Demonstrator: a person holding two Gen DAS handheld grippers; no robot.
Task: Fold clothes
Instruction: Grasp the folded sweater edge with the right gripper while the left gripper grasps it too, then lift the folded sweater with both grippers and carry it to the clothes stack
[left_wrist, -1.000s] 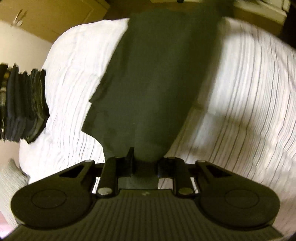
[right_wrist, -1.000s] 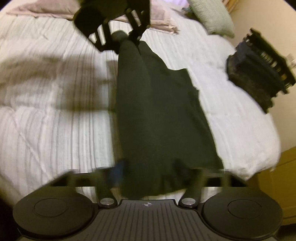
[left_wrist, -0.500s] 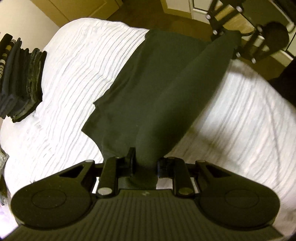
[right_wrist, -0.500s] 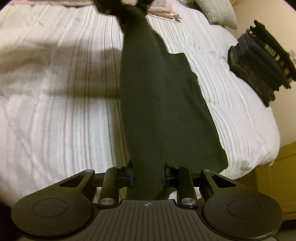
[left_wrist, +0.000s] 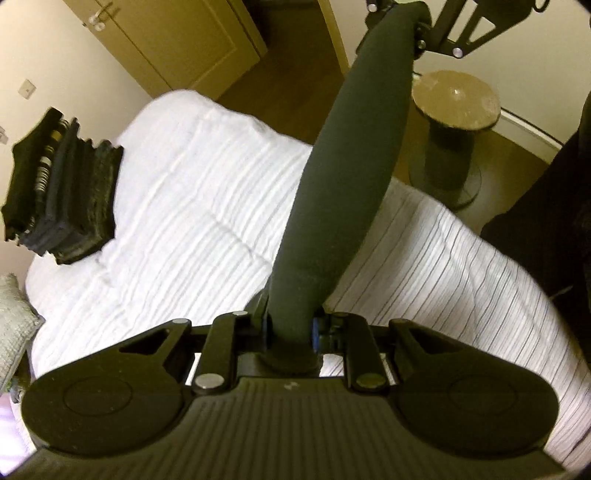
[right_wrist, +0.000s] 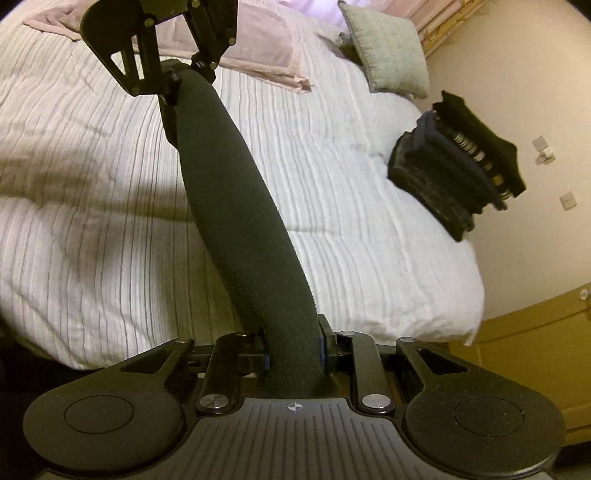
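Garment (left_wrist: 343, 192) hangs taut above the bed (left_wrist: 177, 206), each end clenched by a tool: left (left_wrist: 290, 326), right (right_wrist: 293, 356). Stretching it likely squares it for folding; the stack (right_wrist: 458, 166) sits far right.

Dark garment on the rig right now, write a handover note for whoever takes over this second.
Left gripper: shut on one end of the dark garment.
Right gripper: shut on the other end.
The garment hangs stretched between the two grippers, above the white striped bedspread, not touching it as far as the views show.
A stack of folded dark clothes sits on the bed near the wall side.
Done: the garment is picked up and pulled taut.
Left: lay it on the bed, fold it, probably add it to the stack.
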